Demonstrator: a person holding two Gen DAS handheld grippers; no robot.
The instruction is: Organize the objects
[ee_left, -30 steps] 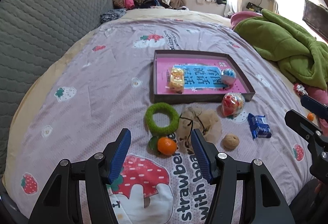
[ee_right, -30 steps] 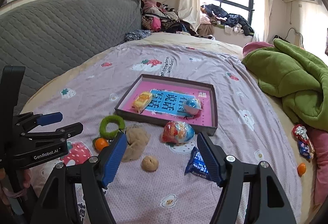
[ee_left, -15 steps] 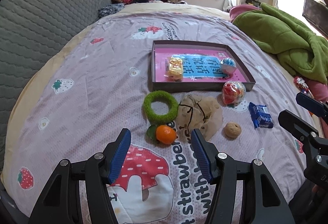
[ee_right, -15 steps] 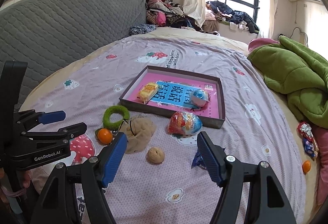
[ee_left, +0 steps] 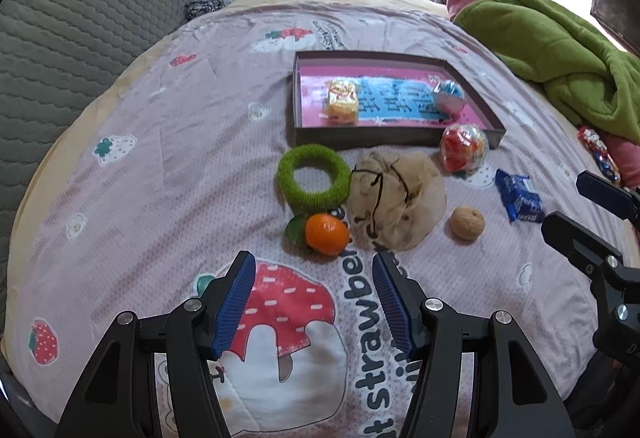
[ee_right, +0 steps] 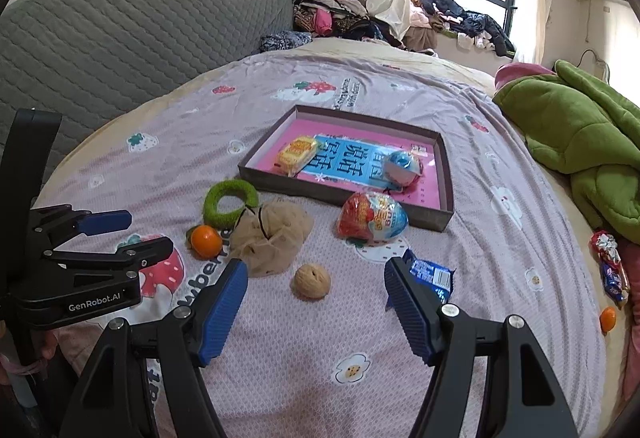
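Observation:
A pink-lined tray (ee_left: 360,138) (ee_right: 344,193) lies on the bed and holds a yellow snack pack (ee_left: 342,101) and a blue-white ball (ee_left: 449,95). In front of it lie a green ring (ee_left: 314,175), an orange (ee_left: 326,234), a beige mesh pouch (ee_left: 398,203), a walnut (ee_left: 466,224), a red-blue egg pack (ee_left: 464,147) and a blue wrapper (ee_left: 518,195). My left gripper (ee_left: 314,272) is open just short of the orange. My right gripper (ee_right: 316,276) is open around the walnut (ee_right: 311,282), above the sheet.
A green blanket (ee_left: 560,53) is piled at the right. A grey quilted headboard (ee_left: 72,25) runs along the left. Candy packs (ee_right: 612,262) and a small orange (ee_right: 608,318) lie at the bed's right edge. Clothes are heaped by the window.
Both grippers have moved forward and lower toward the loose objects, which now look larger. Both stay open. Nothing on the bed has moved.

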